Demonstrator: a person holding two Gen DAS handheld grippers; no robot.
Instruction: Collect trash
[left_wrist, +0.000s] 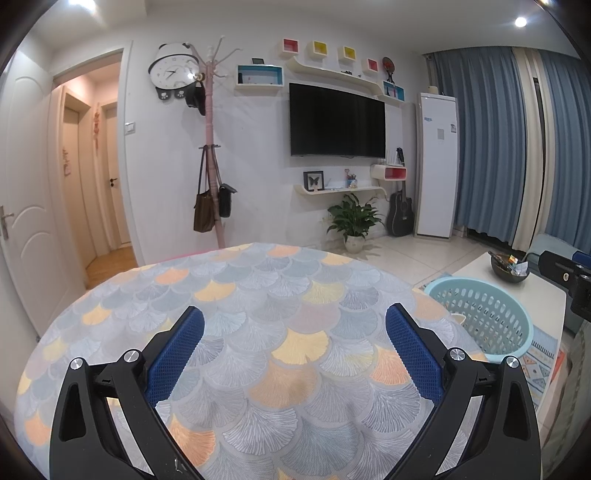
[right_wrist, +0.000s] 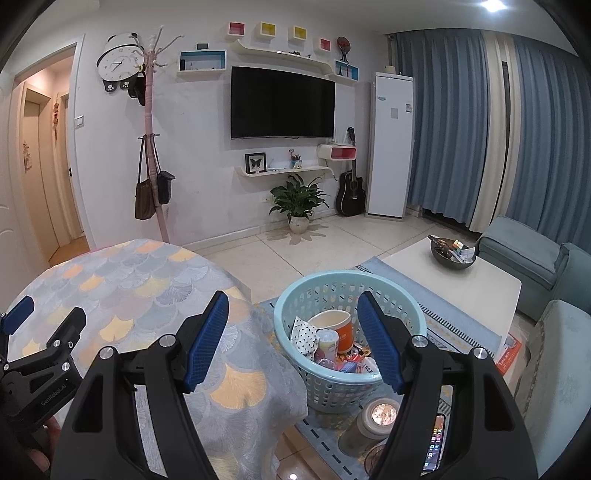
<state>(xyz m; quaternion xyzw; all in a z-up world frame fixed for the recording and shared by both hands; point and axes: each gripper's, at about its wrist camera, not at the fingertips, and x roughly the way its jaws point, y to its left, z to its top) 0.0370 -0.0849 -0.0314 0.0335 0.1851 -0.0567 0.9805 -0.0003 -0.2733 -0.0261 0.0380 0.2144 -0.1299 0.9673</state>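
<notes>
From the left wrist, the left tongs (left_wrist: 294, 332) stand wide and empty over the patterned tabletop (left_wrist: 258, 288), which shows no trash; the basket (left_wrist: 480, 317) sits beside it on the floor; from the right wrist, the right tongs (right_wrist: 292, 338) gape wide, holding nothing, above the basket (right_wrist: 332, 380), where the trash lies: a paper cup (right_wrist: 334, 326), wrappers (right_wrist: 351, 363); likely light and crushable, best pinched gently at a rim or fold.
</notes>
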